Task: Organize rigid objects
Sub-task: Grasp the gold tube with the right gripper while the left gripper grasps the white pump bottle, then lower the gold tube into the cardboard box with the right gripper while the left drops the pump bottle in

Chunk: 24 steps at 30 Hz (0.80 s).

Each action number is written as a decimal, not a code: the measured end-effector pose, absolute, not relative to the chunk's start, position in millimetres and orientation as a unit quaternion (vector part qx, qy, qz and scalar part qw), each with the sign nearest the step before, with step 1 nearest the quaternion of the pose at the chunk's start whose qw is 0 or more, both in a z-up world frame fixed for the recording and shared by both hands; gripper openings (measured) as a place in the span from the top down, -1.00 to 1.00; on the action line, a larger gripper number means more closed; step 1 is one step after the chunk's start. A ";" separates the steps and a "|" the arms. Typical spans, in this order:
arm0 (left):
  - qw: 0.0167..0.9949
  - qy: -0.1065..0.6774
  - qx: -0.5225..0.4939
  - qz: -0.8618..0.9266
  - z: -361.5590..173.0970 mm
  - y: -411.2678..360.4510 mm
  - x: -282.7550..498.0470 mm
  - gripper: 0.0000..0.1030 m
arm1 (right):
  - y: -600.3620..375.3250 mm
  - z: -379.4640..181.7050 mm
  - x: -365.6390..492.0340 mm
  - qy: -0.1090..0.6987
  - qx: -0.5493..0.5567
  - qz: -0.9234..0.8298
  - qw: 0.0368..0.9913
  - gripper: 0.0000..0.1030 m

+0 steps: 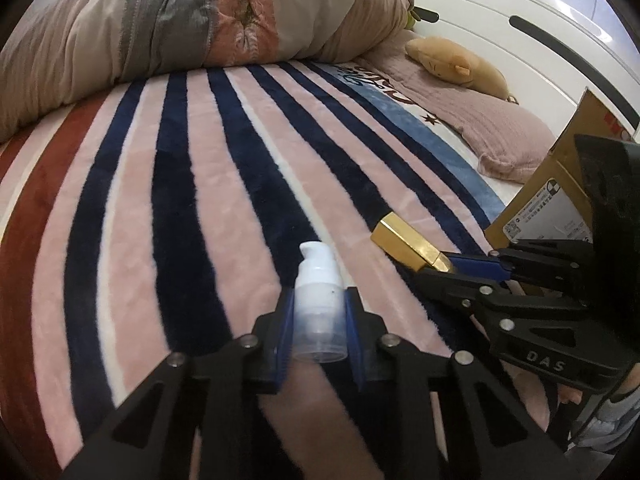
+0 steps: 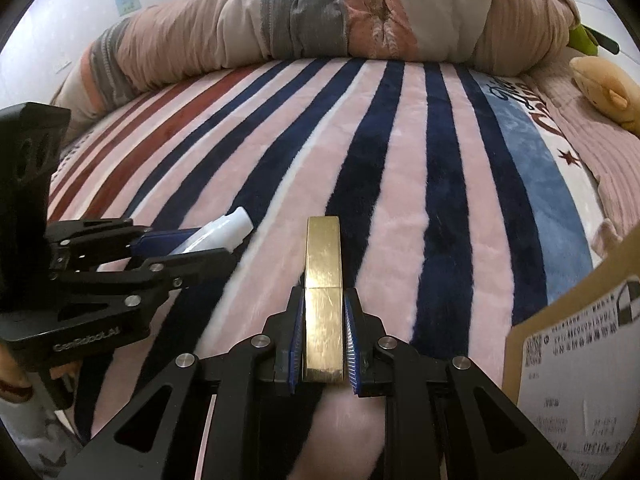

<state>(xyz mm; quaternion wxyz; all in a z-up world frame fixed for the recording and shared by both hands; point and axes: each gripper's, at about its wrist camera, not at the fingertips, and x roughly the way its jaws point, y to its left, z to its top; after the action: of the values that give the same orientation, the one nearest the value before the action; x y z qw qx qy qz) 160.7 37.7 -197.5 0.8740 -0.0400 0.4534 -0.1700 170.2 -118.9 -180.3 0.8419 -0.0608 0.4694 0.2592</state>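
Striped fleece blanket (image 1: 224, 184) lies open ahead to the rolled duvet (image 1: 192, 20), cardboard box (image 1: 560, 200) crowding right edge; left gripper (image 1: 320, 320) clamps white pump bottle (image 1: 320, 300), right gripper (image 2: 324, 332) clamps gold bar-shaped case (image 2: 323, 280), both just above fleece.

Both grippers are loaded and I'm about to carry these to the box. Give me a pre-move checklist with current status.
1. Left gripper shut on the pump bottle: ok, both pads against its sides.
2. Right gripper shut on the gold bar-shaped case: ok, gripped at its near end.
3. Both items off the striped blanket: cannot tell.
4. Clearance between the two grippers: ok, apart.
5. Cardboard box within view at right: ok.
6. Box opening free: cannot tell, only its labelled outer side shows.
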 end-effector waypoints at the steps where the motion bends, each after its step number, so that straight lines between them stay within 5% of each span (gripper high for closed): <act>1: 0.875 0.452 -0.040 -0.169 -195.7 38.5 158.9 0.59 | -118.2 -179.6 169.5 0.468 -0.063 0.259 0.843 0.74; 24: 0.933 0.283 -0.005 -0.224 -7.2 -12.0 66.2 0.59 | -190.4 -11.5 63.0 0.281 -0.013 0.325 0.903 0.74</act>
<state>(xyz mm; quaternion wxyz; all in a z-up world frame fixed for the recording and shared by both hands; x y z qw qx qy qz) 66.2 -12.0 -7.2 0.9328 -0.0047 0.2825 -0.2238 63.0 -190.4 -11.5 0.9029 -0.0127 0.2812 0.3248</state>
